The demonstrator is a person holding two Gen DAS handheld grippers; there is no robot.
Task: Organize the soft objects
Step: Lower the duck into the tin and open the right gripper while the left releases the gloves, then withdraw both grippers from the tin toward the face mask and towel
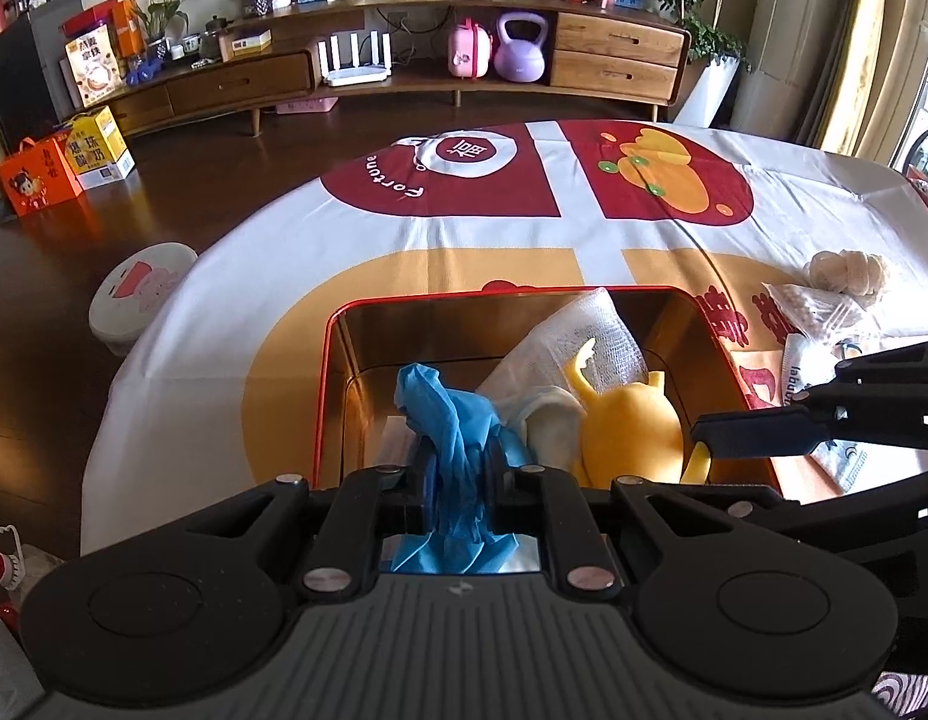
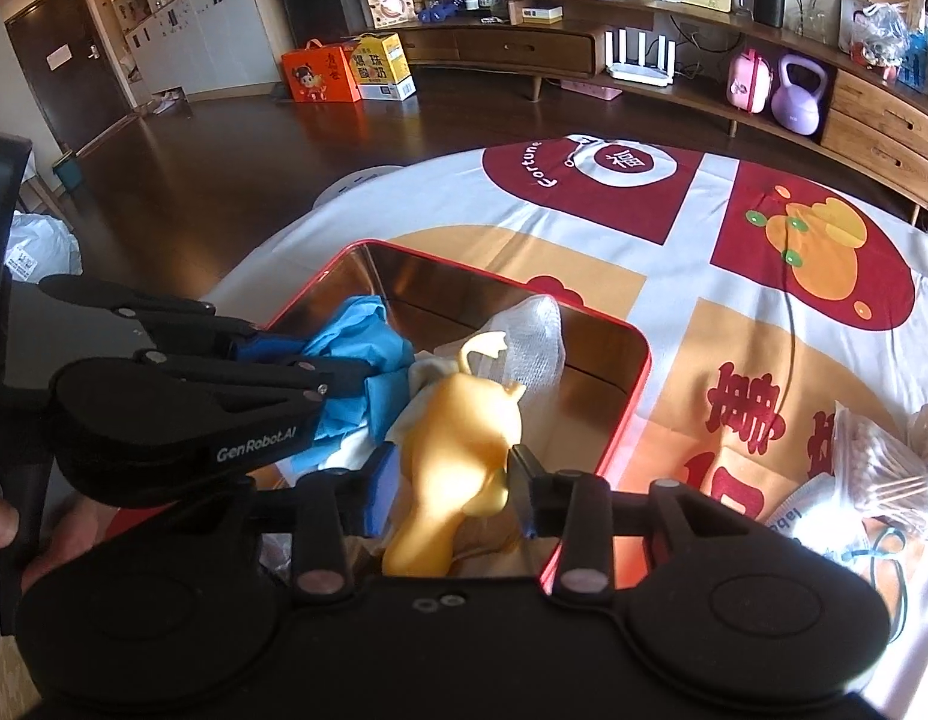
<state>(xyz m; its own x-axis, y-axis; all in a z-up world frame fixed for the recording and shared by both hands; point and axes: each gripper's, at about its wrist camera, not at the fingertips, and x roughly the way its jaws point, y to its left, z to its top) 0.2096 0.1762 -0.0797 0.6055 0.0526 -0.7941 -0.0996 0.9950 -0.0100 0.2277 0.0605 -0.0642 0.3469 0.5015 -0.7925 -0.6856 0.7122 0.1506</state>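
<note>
Lower part of blue glove (image 1: 449,420) hidden behind left gripper (image 1: 455,483) body. Base of yellow toy (image 2: 458,468) hidden behind right gripper (image 2: 449,480) housing. Tin (image 1: 338,396) near wall out of sight. Cotton swab bag (image 2: 884,468) cut off at right edge; sachet (image 1: 797,369) print too small to read.

A dark wood floor (image 2: 236,156) shines in the light. A long wooden cabinet (image 1: 614,54) runs along the far wall. A dark door (image 2: 62,60) stands beside white cupboards (image 2: 182,24).
</note>
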